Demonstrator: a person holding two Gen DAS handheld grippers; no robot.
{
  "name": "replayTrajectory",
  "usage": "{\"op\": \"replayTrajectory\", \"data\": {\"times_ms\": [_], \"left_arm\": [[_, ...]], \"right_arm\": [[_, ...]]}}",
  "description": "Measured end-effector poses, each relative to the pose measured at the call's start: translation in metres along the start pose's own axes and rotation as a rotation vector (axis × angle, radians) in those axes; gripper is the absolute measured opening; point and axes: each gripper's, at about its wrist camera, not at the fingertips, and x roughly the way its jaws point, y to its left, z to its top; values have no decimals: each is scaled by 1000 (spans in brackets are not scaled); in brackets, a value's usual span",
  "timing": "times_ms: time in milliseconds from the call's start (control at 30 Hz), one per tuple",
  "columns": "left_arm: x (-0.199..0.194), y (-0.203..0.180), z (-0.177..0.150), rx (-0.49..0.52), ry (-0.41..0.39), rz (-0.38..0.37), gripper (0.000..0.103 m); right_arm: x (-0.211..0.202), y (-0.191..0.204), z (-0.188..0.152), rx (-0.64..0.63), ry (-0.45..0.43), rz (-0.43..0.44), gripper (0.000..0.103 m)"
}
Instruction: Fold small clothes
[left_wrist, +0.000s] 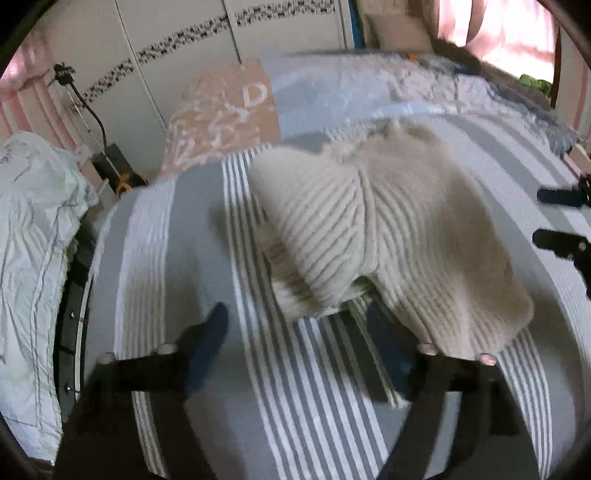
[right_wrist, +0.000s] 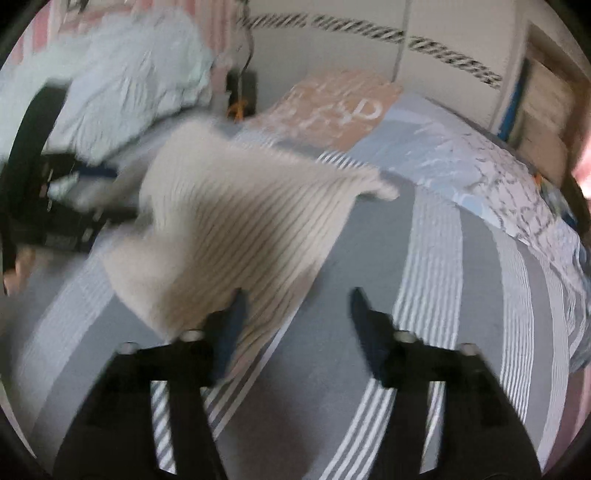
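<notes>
Sweater (left_wrist: 388, 229) cream ribbed, on grey-striped bedspread (left_wrist: 177, 266); wardrobe (left_wrist: 177, 44) behind; left gripper (left_wrist: 295, 325), right gripper (right_wrist: 295, 306) both spread.

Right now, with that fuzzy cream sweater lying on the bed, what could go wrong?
1. The cream ribbed sweater lies bunched and partly doubled over on the striped bedspread; folding it like this could trap creases.
2. Both the left gripper and the right gripper are open with only an edge of knit near one finger, so a grab might catch a single layer, or the bedspread.
3. Both views are blurred; edges are hard to judge.
</notes>
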Motion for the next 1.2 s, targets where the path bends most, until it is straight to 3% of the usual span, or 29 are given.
{"op": "replayTrajectory", "data": {"times_ms": [133,200,333,900,1200], "left_arm": [[-16,6,-10,-37,-7,-20,90],[-18,7,-14,-56,12,-47,91],[-20,3,-18,-90,20,-100,96],[6,-16,-8,-199,49,-191,97],[52,-7,-10,-314,91,-253,97]], "right_arm": [[-19,-25,5,126,-83,-31,94],[-23,-35,5,178,-114,-50,97],[-22,-39,5,208,-129,-63,100],[-1,-40,2,194,-96,-59,100],[14,-41,2,185,-73,-60,100]]}}
